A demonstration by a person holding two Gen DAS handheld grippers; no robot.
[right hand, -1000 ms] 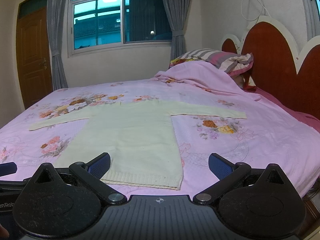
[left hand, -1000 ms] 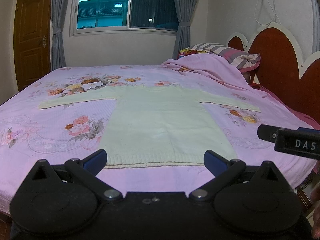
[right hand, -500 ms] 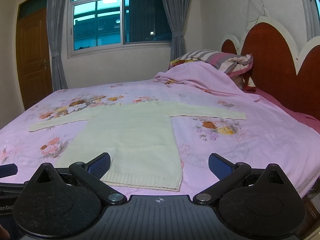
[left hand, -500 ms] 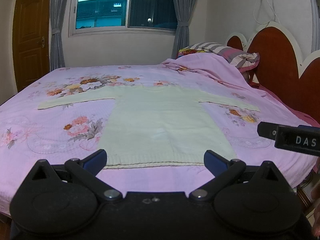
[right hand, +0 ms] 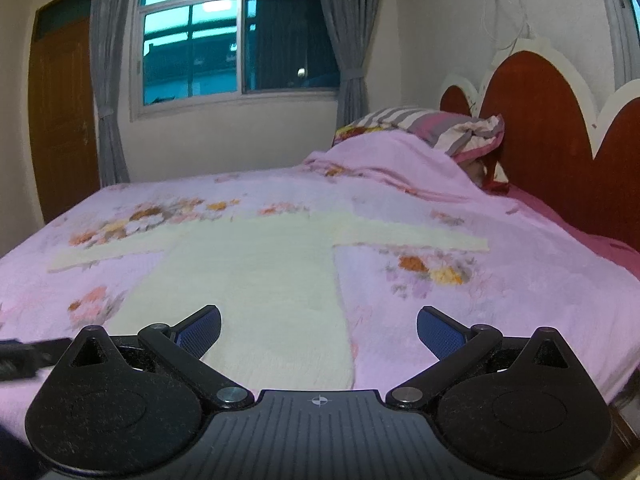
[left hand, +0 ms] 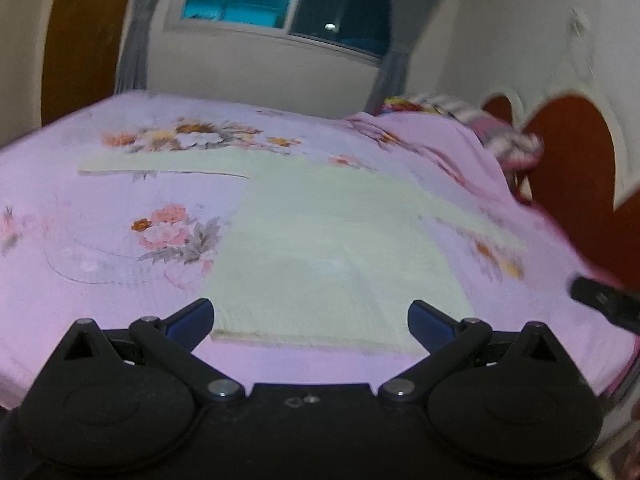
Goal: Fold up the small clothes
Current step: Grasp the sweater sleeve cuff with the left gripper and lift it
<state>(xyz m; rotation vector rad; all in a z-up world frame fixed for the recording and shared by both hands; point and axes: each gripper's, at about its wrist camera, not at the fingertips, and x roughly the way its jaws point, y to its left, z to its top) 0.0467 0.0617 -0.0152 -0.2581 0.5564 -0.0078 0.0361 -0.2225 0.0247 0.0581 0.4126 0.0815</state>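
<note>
The wide bed with a pink flowered cover [right hand: 500, 280] fills both views. On it the pale cream knitted sweater [right hand: 256, 280] lies flat, with both sleeves spread out to 9 and 3 o'clock and the hem nearest to the cameras. The left gripper [left hand: 311, 314] hovers just before the hem with the jaws released and nothing between them. The right gripper [right hand: 319, 326] is also released and empty, above the hem corner at 6 o'clock in its view.

I judge the step to be the approach for the first grasp. To do it well, each gripper should come down low, pinch only the sweater and not the cover under it, and take a matching point.
</note>
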